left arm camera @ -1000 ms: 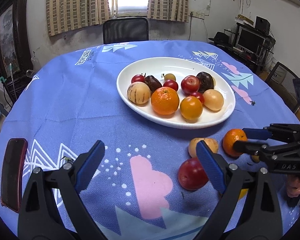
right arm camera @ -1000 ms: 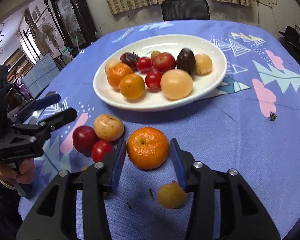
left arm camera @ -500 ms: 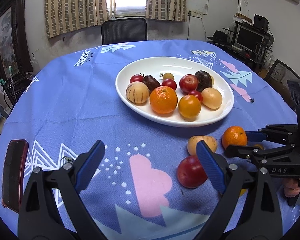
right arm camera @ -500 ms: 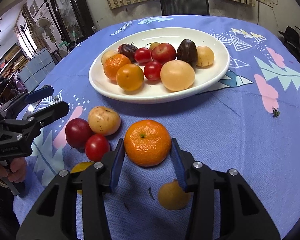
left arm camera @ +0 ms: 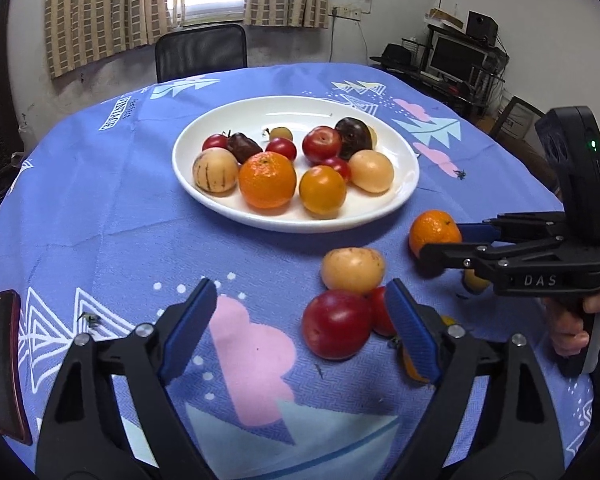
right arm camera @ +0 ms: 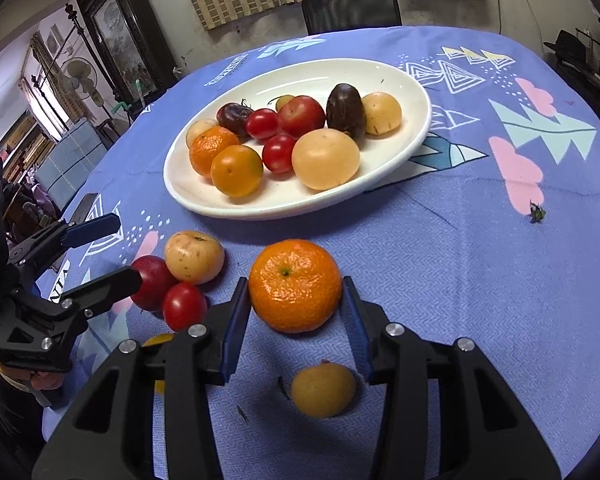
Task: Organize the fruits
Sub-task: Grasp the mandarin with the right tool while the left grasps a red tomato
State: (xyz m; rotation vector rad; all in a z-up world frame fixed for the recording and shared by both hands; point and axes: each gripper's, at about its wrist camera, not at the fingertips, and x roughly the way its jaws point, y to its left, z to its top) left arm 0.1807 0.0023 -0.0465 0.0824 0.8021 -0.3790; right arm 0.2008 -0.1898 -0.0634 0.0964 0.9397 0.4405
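A white plate (left arm camera: 300, 226) in mid-table holds several fruits: oranges, red plums, cherry tomatoes and pale yellow ones. My right gripper (right arm camera: 295, 300) is shut on a mandarin orange (right arm camera: 295, 286), both blue pads touching its sides, just in front of the plate (right arm camera: 300, 210). The left wrist view shows that orange (left arm camera: 434, 232) in the right gripper (left arm camera: 440, 242). My left gripper (left arm camera: 300, 296) is open and holds nothing. Its right finger stands beside a red plum (left arm camera: 336, 324) and a tan round fruit (left arm camera: 352, 270). A cherry tomato (right arm camera: 184, 306) touches the plum. A small yellow fruit (right arm camera: 323, 390) lies under the right gripper.
A dark red flat object (left arm camera: 2, 364) lies at the table's near left edge. A black chair (left arm camera: 200, 56) stands behind the round blue-clothed table. A small dark stem bit (right arm camera: 537, 213) lies right of the plate. Another yellow-orange fruit (right arm camera: 160, 340) is partly hidden by the right gripper's finger.
The right gripper's pads have come in onto the orange, and it has shifted toward the plate, away from the small yellow fruit. The left gripper stays open and has drifted slightly.
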